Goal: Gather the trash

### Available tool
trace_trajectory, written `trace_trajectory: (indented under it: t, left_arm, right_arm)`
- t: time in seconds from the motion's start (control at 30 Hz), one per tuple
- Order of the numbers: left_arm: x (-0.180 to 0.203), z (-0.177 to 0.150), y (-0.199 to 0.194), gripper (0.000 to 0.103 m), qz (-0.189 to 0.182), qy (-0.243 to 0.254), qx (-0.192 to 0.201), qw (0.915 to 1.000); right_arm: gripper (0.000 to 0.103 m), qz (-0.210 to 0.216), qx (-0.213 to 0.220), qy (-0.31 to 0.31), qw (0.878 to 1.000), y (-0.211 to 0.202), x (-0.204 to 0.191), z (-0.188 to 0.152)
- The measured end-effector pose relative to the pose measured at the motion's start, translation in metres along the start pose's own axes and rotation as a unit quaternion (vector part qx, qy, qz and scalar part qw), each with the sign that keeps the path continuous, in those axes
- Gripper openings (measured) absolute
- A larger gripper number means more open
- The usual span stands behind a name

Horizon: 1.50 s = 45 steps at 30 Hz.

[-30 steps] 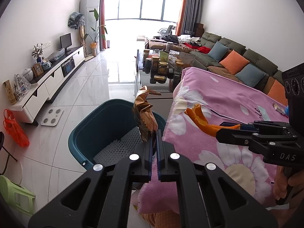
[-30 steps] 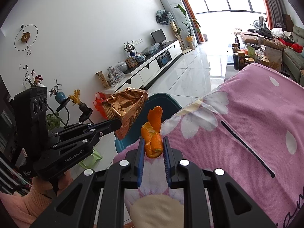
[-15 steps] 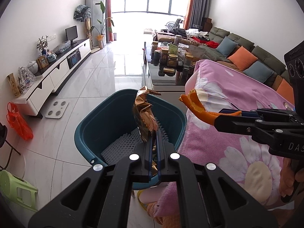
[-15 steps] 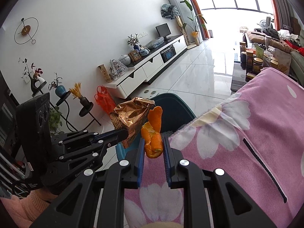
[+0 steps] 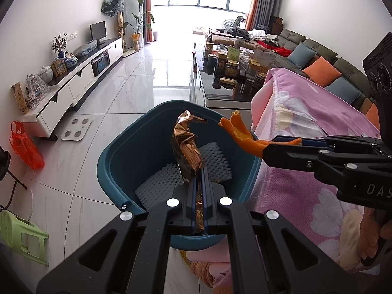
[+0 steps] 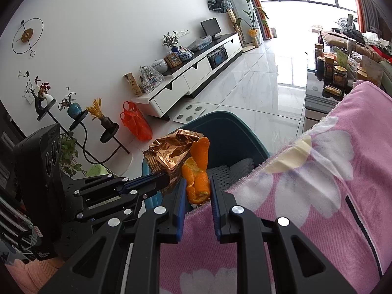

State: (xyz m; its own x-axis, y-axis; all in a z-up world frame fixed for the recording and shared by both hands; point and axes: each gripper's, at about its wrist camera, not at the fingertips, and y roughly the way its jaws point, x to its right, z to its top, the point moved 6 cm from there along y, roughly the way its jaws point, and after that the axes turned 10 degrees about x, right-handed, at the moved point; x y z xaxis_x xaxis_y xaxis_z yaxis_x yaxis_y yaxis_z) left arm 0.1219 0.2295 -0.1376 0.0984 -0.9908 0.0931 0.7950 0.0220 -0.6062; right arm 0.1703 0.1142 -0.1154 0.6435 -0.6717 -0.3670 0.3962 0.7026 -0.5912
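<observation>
Carry-to-bin step, by my reading; both tongs loaded and poised at the teal basket (image 5: 115,161), which sits on the floor against the pink flowered blanket (image 5: 306,127). Left gripper (image 5: 199,171) pinched nearly flat on the crumpled gold wrapper (image 5: 187,142); wrapper hangs over the basket's middle. Right gripper (image 6: 197,191) narrowly parted, clamped on the orange peel (image 6: 197,174); in the left view peel sits at 2 o'clock from the wrapper, over the basket's rim beside the blanket edge. Next move likely: part the left jaws to drop; nudge the right further toward 9 o'clock first, lest peel land on blanket. White foam netting (image 5: 159,181) already lies inside; bathroom scale (image 5: 76,129) at 10 o'clock on the floor, well apart; nothing blocks the drop.
</observation>
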Motion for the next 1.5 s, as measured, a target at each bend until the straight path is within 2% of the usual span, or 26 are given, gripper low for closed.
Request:
trace_trajectory:
  t: [0.33, 0.37, 0.43, 0.63, 0.67, 0.83, 0.87, 0.93, 1.0, 1.1, 1.17, 1.23, 1.3, 1.37, 1.5]
  left_arm:
    - [-0.013, -0.009, 0.039, 0.006, -0.009, -0.036, -0.041, 0.9985]
    - [-0.015, -0.01, 0.043, 0.008, -0.007, -0.04, -0.043, 0.9982]
    - [-0.017, -0.013, 0.05, 0.021, -0.006, -0.05, -0.051, 0.9975]
    - [-0.024, -0.018, 0.053, 0.028, 0.0, -0.066, -0.048, 0.9967]
    - [-0.024, -0.017, 0.05, 0.03, 0.0, -0.066, -0.043, 0.9969]
    - [-0.02, -0.012, 0.024, 0.053, 0.001, -0.06, -0.005, 0.9982]
    - [-0.017, -0.009, 0.018, 0.056, 0.001, -0.056, 0.005, 0.9984]
    - [-0.014, -0.007, 0.001, 0.073, -0.001, -0.046, 0.027, 0.9986]
    - [-0.007, -0.003, -0.015, 0.084, -0.007, -0.04, 0.049, 0.998]
    - [0.006, 0.001, -0.042, 0.098, -0.013, -0.025, 0.082, 0.9962]
    - [0.017, 0.003, -0.06, 0.098, -0.021, -0.017, 0.104, 0.9942]
    - [0.03, 0.004, -0.075, 0.098, -0.027, -0.012, 0.122, 0.9922]
    - [0.043, 0.005, -0.086, 0.098, -0.027, -0.007, 0.137, 0.9902]
    - [0.058, 0.006, -0.097, 0.098, -0.035, -0.004, 0.152, 0.9878]
    - [0.09, 0.007, -0.115, 0.098, -0.045, -0.002, 0.183, 0.9821]
  right_arm:
    - [0.02, -0.01, -0.023, 0.0, 1.0, 0.033, 0.0, 0.011]
    - [0.02, -0.012, -0.024, 0.004, 1.0, 0.035, 0.001, 0.012]
    - [0.022, -0.014, -0.025, 0.015, 0.999, 0.037, 0.004, 0.013]
    - [0.026, -0.011, -0.018, 0.036, 0.999, 0.029, 0.016, 0.011]
    - [0.026, -0.01, -0.015, 0.038, 0.999, 0.026, 0.017, 0.011]
    - [0.029, -0.014, 0.011, 0.035, 0.999, 0.0, 0.019, 0.009]
    - [0.033, -0.017, 0.02, 0.03, 0.999, -0.008, 0.018, 0.009]
    - [0.039, -0.023, 0.043, 0.021, 0.999, -0.028, 0.017, 0.008]
    - [0.043, -0.035, 0.067, 0.006, 0.997, -0.049, 0.015, 0.006]
    - [0.055, -0.056, 0.104, -0.017, 0.993, -0.082, 0.015, 0.002]
    - [0.072, -0.081, 0.135, -0.029, 0.987, -0.105, 0.017, 0.0]
    - [0.084, -0.107, 0.166, -0.036, 0.98, -0.128, 0.019, -0.005]
    - [0.086, -0.126, 0.191, -0.048, 0.972, -0.148, 0.02, -0.011]
    - [0.097, -0.156, 0.21, -0.059, 0.963, -0.167, 0.023, -0.018]
    - [0.097, -0.197, 0.24, -0.06, 0.949, -0.203, 0.032, -0.036]
